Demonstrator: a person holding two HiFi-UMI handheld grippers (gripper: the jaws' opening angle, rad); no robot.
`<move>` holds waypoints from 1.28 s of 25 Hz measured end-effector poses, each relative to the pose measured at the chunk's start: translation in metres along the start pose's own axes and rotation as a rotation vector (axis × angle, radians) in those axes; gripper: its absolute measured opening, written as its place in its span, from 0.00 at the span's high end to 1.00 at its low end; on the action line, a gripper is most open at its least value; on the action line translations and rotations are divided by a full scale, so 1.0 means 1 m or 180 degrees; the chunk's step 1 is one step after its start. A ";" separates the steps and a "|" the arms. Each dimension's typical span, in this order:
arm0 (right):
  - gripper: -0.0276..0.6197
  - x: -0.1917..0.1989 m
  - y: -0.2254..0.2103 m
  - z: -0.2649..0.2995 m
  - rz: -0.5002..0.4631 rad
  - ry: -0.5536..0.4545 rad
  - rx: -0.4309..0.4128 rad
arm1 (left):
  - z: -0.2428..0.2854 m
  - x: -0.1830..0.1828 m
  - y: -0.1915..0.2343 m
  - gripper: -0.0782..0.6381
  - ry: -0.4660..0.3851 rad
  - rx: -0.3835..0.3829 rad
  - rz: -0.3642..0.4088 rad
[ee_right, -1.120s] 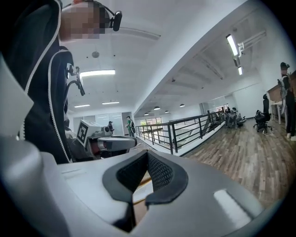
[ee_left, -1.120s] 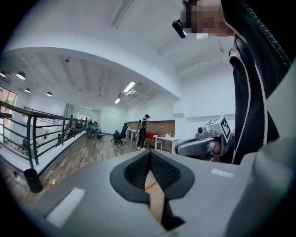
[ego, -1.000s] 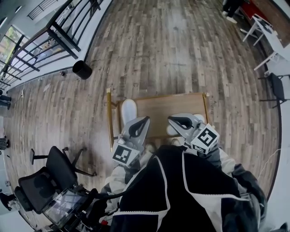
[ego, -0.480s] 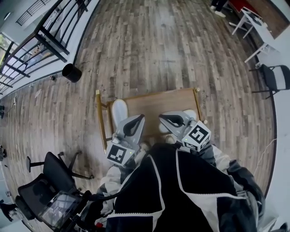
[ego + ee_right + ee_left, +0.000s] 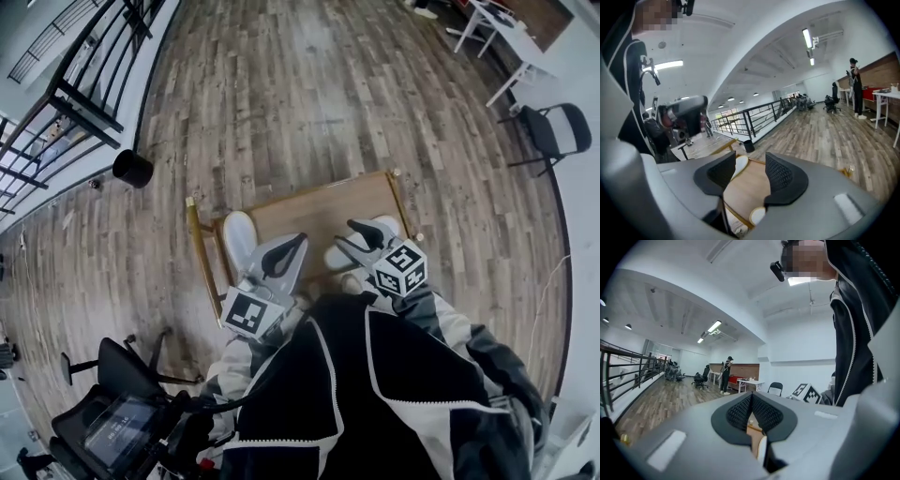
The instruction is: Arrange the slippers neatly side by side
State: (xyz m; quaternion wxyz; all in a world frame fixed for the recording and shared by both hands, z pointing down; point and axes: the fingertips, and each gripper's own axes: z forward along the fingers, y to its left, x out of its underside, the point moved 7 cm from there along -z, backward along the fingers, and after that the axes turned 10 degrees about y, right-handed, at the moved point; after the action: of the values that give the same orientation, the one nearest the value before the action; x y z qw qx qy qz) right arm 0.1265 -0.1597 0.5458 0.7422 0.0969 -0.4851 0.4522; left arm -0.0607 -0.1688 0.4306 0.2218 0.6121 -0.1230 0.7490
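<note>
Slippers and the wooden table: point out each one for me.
Left slipper point(image 5: 239, 242), head view, middle of its white surface.
Right slipper point(image 5: 336, 256), head view, uncovered white end nearest the person.
Wooden table point(image 5: 314, 211), head view, bare top between the slippers.

Bright even ceiling light point(image 5: 806, 37); strong fisheye bending at edges; sharp

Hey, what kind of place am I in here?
Probably an open-plan office or lab, perhaps a mezzanine: an office chair, a white desk, and a black railing edging the wood floor.
</note>
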 end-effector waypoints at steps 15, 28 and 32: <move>0.59 0.154 -0.094 -0.001 0.2020 0.1030 0.1389 | 0.021 0.015 -0.014 0.86 0.0073 0.0531 0.0070; 0.63 0.194 -0.120 0.020 0.2702 0.1208 0.1513 | 0.000 0.026 -0.017 0.86 0.0134 0.0388 0.0050; 0.70 0.194 -0.120 0.030 0.2745 0.1273 0.1424 | -0.007 0.029 -0.010 0.86 0.0171 0.0299 0.0049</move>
State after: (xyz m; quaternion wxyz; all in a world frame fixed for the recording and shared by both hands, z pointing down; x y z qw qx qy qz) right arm 0.2225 -0.1337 0.7532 0.5279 -0.0436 -0.2213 0.8188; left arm -0.0667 -0.1517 0.4565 0.1903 0.6006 -0.0863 0.7718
